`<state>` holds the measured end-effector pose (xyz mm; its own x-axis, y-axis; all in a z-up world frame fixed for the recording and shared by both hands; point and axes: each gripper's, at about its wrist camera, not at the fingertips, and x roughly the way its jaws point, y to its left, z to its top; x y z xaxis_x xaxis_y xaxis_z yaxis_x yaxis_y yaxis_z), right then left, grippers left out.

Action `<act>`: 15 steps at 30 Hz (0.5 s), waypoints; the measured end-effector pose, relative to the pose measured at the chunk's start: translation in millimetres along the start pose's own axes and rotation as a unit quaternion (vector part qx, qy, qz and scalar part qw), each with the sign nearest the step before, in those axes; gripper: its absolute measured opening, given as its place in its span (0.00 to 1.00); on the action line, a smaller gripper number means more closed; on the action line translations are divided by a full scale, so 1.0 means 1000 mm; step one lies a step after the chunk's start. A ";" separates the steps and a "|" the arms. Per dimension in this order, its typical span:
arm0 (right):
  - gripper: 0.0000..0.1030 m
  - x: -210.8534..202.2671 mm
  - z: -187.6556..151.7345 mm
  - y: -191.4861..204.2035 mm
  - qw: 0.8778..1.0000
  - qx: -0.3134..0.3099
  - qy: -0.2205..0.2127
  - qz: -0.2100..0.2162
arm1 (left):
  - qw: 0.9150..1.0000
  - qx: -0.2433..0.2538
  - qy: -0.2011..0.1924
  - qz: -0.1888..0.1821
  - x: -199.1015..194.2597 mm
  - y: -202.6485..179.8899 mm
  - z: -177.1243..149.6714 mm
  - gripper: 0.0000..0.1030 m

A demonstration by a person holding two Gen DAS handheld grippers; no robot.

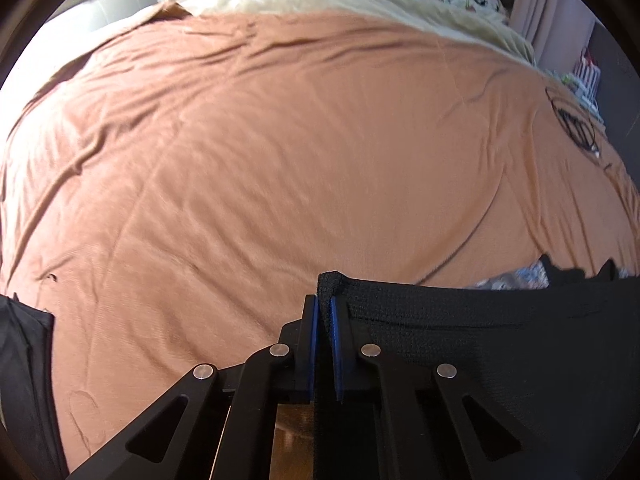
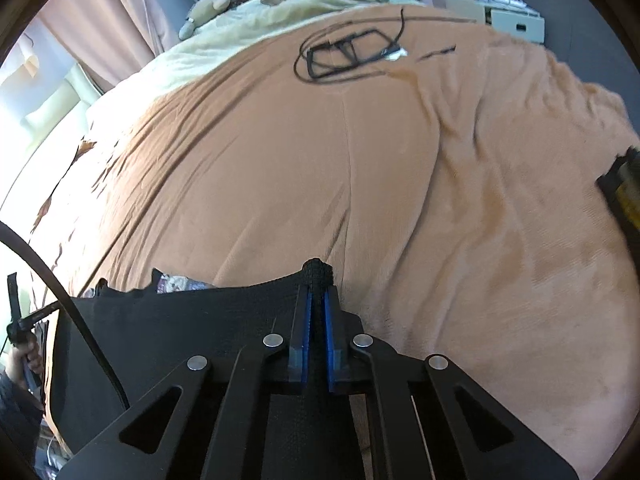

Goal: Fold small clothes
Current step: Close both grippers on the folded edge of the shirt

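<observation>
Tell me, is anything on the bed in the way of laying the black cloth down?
Nothing visible right ahead: the orange blanket is bare in front of the black cloth both grippers hold. The coiled black cable lies farther up the bed.

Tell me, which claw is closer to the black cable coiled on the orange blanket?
Right. The right claw has the coiled cable straight ahead up the blanket. The left claw sees that cable far off to its right.
</observation>
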<state>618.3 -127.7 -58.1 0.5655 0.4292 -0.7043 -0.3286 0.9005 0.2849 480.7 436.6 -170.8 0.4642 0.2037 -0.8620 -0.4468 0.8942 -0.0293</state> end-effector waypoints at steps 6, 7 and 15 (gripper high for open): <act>0.02 -0.027 0.000 0.004 1.000 0.004 -0.025 -0.012 | 1.000 -0.014 -0.025 0.006 -0.019 0.008 0.013 0.06; 0.02 -0.029 0.000 0.005 1.000 0.005 -0.027 -0.014 | 0.999 -0.014 -0.028 0.007 -0.021 0.008 0.014 0.06; 0.02 -0.022 0.005 0.017 0.999 0.002 -0.022 -0.041 | 1.000 -0.008 -0.020 0.020 -0.002 0.004 0.028 0.06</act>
<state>604.1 -121.1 -34.3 0.6227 0.3564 -0.6966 -0.2765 0.9330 0.2302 499.7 450.6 -154.9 0.4757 0.2552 -0.8418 -0.4777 0.8785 -0.0036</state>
